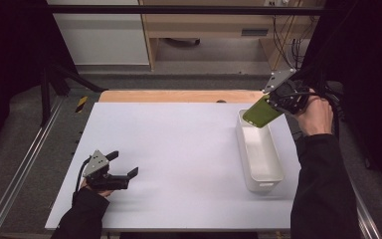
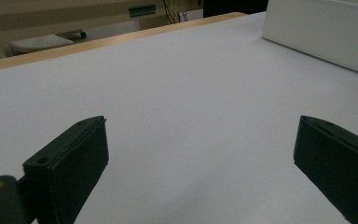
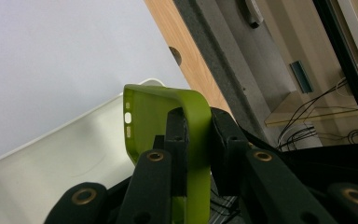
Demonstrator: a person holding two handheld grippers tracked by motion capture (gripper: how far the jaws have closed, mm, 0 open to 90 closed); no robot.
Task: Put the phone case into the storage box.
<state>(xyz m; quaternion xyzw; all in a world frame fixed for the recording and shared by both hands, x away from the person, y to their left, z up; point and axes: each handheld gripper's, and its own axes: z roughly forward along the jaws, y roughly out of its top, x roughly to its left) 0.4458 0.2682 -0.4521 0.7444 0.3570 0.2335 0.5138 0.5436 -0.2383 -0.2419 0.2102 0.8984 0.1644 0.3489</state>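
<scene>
Green phone case (image 1: 261, 112) is pinched edgewise between closed right gripper (image 1: 277, 105) fingers, held above white bin (image 1: 273, 172), drop judged pending; left gripper (image 1: 124, 166) fingers are spread wide, empty, on tabletop (image 1: 179, 149).

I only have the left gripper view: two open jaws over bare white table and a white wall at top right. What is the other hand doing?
Observer: The right gripper is shut on a green phone case.
Operator: Where is it?
Observer: In the air, above the far end of the white bin.
Operator: Anything in the bin?
Observer: It looks empty in the high view.
</scene>
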